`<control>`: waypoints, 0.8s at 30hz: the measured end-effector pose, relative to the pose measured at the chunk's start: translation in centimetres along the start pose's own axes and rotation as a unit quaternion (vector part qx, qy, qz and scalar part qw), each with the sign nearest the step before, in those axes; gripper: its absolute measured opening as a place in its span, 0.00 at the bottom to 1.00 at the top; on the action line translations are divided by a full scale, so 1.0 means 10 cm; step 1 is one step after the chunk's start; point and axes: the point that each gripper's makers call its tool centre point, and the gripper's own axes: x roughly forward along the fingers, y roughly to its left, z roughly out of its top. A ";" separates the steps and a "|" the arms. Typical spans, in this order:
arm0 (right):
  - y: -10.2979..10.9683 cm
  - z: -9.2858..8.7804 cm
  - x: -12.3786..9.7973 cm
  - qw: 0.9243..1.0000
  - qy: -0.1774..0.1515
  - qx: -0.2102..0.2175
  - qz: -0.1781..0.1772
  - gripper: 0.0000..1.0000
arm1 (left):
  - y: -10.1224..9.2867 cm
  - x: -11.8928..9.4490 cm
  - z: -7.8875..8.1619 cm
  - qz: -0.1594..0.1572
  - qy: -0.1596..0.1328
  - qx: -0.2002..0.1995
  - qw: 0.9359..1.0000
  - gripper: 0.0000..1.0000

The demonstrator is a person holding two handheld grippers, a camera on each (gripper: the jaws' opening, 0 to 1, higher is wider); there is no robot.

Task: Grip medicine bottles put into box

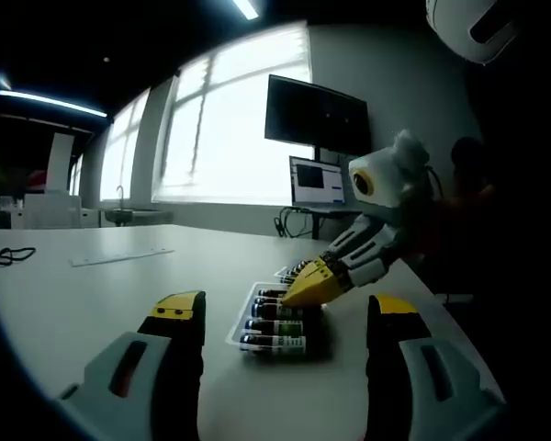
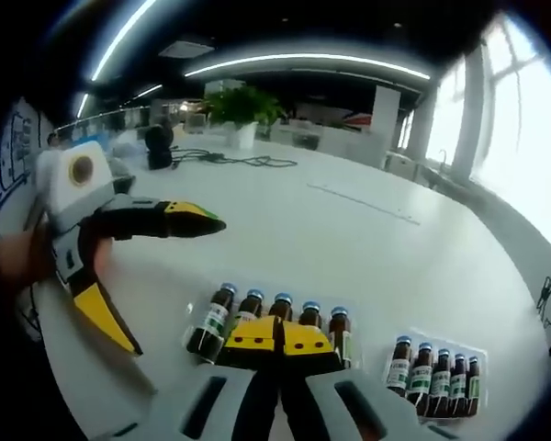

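1. Left hand-held gripper (image 1: 285, 322): released, its two yellow-tipped jaws standing wide apart above the white bench (image 1: 92, 294); seen from the right gripper view (image 2: 165, 276), it enters at the left, spread open, with one jaw pointing over the bench and the other angled down.
2. Right hand-held gripper (image 2: 280, 338): clenched, the yellow tips meeting directly over the middle of a row of bottles (image 2: 275, 326); whether a bottle is pinched between them cannot be told. In the left gripper view (image 1: 298, 292) its tips rest on the bottles in the tray.
3. Bottles: five dark brown bottles with blue caps and green-white labels lie side by side in a row just ahead of the right hand-held gripper.
4. Second bottle group (image 2: 436, 375): five similar bottles sit in a clear tray (image 2: 390, 354) to the right of the first row, a little apart from it.
5. Left gripper view: the bottles (image 1: 274, 326) lie in a clear tray (image 1: 239, 317) on the bench, between the left hand-held gripper's jaws and beyond them.
6. Background: a dark monitor (image 1: 317, 115) and a lit laptop (image 1: 317, 182) stand before bright windows; a potted plant (image 2: 241, 108) and cables (image 2: 230, 159) sit on the far bench.
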 end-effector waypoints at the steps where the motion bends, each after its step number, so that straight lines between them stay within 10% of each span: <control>1: 0.00 0.00 0.00 1.000 -0.001 -0.012 -0.003 0.00 | 0.00 0.00 0.00 0.000 0.000 0.000 1.000 0.64; 10: 0.01 0.00 0.07 1.000 0.017 -0.021 0.011 0.00 | -0.02 0.01 0.01 0.000 0.000 0.001 1.000 0.64; 14: -0.07 0.26 0.03 0.998 -0.026 0.006 0.048 0.00 | -0.02 0.01 0.00 0.001 0.002 0.002 1.000 0.64; 24: -0.07 0.58 -0.05 0.971 -0.045 -0.141 0.186 0.20 | 0.00 -0.01 0.02 0.013 0.000 0.005 1.000 0.64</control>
